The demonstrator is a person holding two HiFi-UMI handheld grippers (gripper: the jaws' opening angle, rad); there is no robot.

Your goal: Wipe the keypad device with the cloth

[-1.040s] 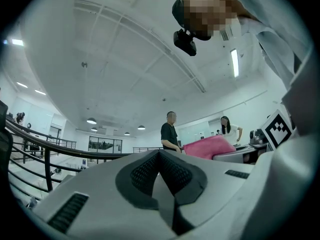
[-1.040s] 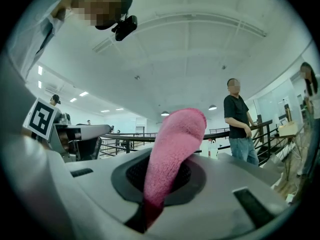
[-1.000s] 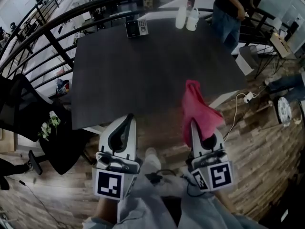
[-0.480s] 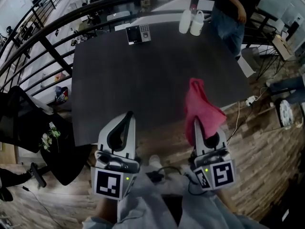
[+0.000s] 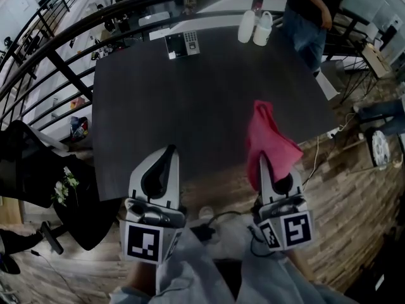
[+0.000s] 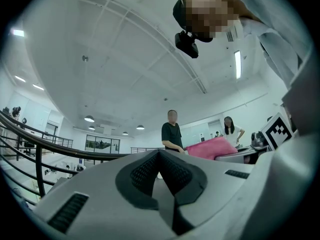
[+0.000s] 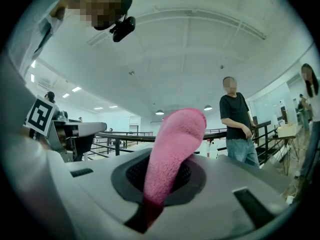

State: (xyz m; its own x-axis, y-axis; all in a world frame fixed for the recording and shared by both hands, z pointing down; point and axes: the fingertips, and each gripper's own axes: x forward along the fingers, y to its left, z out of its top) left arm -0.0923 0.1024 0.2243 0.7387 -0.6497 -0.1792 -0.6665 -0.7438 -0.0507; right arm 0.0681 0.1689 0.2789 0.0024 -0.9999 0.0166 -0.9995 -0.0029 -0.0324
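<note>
The keypad device point(image 5: 182, 44), dark with a small screen and a grid of keys, lies near the far edge of the dark table point(image 5: 190, 100). A pink cloth point(image 5: 269, 144) sticks up from my right gripper point(image 5: 266, 163), whose jaws are shut on it; the cloth point(image 7: 172, 151) fills the middle of the right gripper view. My left gripper point(image 5: 166, 154) is held at the near table edge, jaws shut with nothing between them. Both grippers are far from the keypad.
Two white bottles point(image 5: 255, 27) stand at the far right of the table. A person in dark top and jeans point(image 5: 310, 11) stands beyond that corner. A black railing point(image 5: 57, 62) runs along the left, with a dark chair point(image 5: 38, 170) beside the table.
Both grippers and the view have shifted slightly forward toward the table. The pink cloth stays clamped in the right gripper.
</note>
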